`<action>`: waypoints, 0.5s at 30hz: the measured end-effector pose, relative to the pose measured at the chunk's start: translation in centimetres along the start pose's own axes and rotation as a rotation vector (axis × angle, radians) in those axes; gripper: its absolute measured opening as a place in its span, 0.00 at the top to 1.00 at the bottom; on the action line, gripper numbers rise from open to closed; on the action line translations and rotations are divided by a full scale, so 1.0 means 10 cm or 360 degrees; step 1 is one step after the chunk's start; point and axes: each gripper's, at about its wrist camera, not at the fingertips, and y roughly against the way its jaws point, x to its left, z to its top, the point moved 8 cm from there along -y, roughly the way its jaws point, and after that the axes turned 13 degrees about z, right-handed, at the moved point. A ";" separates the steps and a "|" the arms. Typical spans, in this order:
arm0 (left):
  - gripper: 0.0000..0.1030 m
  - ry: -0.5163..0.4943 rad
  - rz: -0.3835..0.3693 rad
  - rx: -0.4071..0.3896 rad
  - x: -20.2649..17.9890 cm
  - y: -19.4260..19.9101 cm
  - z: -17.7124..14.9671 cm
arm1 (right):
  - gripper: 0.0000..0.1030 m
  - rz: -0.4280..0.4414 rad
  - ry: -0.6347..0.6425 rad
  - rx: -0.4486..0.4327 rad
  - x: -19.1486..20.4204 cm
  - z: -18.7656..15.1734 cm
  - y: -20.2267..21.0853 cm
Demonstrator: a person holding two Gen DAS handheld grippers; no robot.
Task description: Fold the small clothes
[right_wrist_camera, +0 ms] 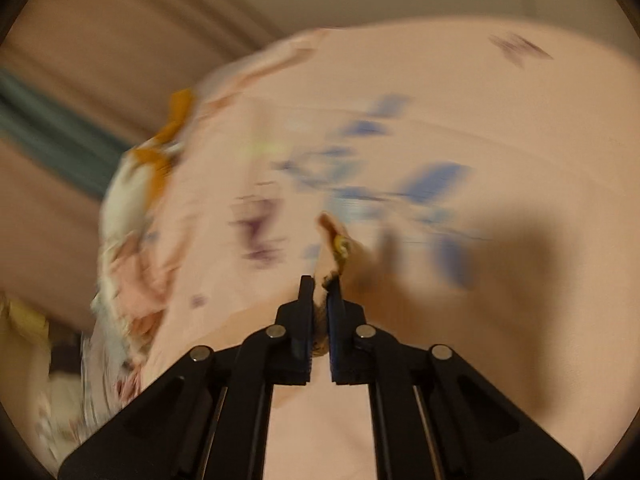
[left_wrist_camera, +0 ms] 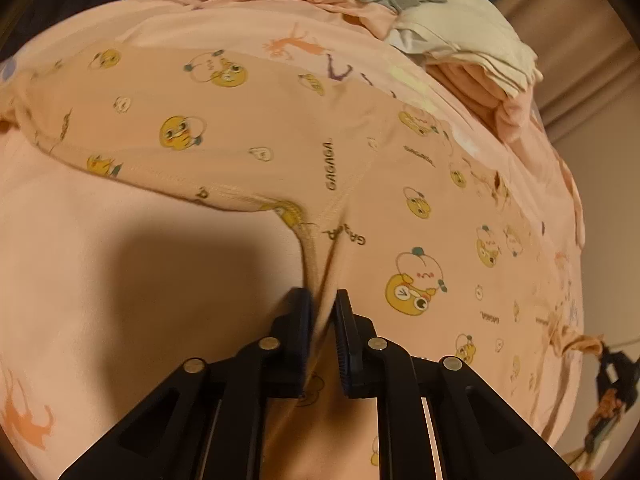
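A small pink garment (left_wrist_camera: 280, 120) printed with yellow cartoon ducks and "GAGAGA" lettering lies spread on a pink printed bedsheet (left_wrist_camera: 100, 280). My left gripper (left_wrist_camera: 322, 300) is shut on a pinched fold at the garment's near edge. In the blurred right wrist view my right gripper (right_wrist_camera: 320, 284) is shut on another corner of the same pink garment (right_wrist_camera: 334, 240), held just above the sheet (right_wrist_camera: 400, 100).
A pile of folded and loose clothes, pink, grey and cream (left_wrist_camera: 460, 40), sits at the far right of the bed. More crumpled clothes (right_wrist_camera: 132, 208) lie at the bed's left edge in the right wrist view. The other gripper (left_wrist_camera: 612, 376) shows at the far right of the left wrist view.
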 end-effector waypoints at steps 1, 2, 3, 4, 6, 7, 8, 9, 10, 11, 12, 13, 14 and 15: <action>0.86 0.0025 -0.0010 0.0015 0.01 -0.01 0.01 | 0.94 0.0005 0.0097 0.0027 0.25 -0.02 -0.06; 0.86 0.0034 -0.0013 0.0024 0.01 -0.01 0.01 | 0.94 0.0009 0.0234 0.0068 0.61 -0.09 -0.17; 0.86 0.0037 -0.0012 0.0030 0.01 -0.02 0.01 | 0.94 0.0037 0.0308 0.0100 0.85 -0.15 -0.26; 0.86 0.0025 -0.0007 0.0026 0.01 -0.02 0.01 | 0.94 0.0090 0.0376 0.0147 1.11 -0.24 -0.36; 0.87 -0.0015 0.0008 0.0003 -0.01 0.00 0.00 | 0.94 0.0226 0.0525 0.0271 1.73 -0.52 -0.62; 0.87 -0.0029 0.0012 -0.0002 -0.01 0.00 -0.01 | 0.94 0.0261 0.0600 0.0317 1.99 -0.67 -0.74; 0.87 -0.0018 0.0012 0.0011 0.00 0.01 -0.01 | 0.94 0.0304 0.0688 0.0378 2.30 -0.88 -0.90; 0.87 0.0006 -0.0006 0.0033 0.02 0.02 0.00 | 0.94 0.0352 0.0747 0.0441 2.53 -1.09 -1.03; 0.87 0.0019 -0.0035 0.0041 0.02 0.05 0.01 | 0.94 0.0391 0.0795 0.0509 2.72 -1.29 -1.15; 0.87 0.0025 -0.0043 0.0037 0.03 0.07 0.04 | 0.94 0.0429 0.0857 0.0612 2.96 -1.61 -1.32; 0.87 0.0012 -0.0012 0.0010 0.05 0.11 0.07 | 0.94 0.0441 0.0891 0.0665 3.03 -1.78 -1.38; 0.87 -0.0016 0.0027 -0.0026 0.06 0.16 0.10 | 0.94 0.0449 0.0944 0.0735 3.14 -2.01 -1.50; 0.87 -0.0044 0.0057 -0.0065 0.06 0.21 0.12 | 0.94 0.0456 0.0990 0.0801 3.24 -2.27 -1.63; 0.87 -0.0073 0.0077 -0.0109 0.05 0.27 0.16 | 0.93 0.0461 0.1006 0.0835 3.21 -2.40 -1.68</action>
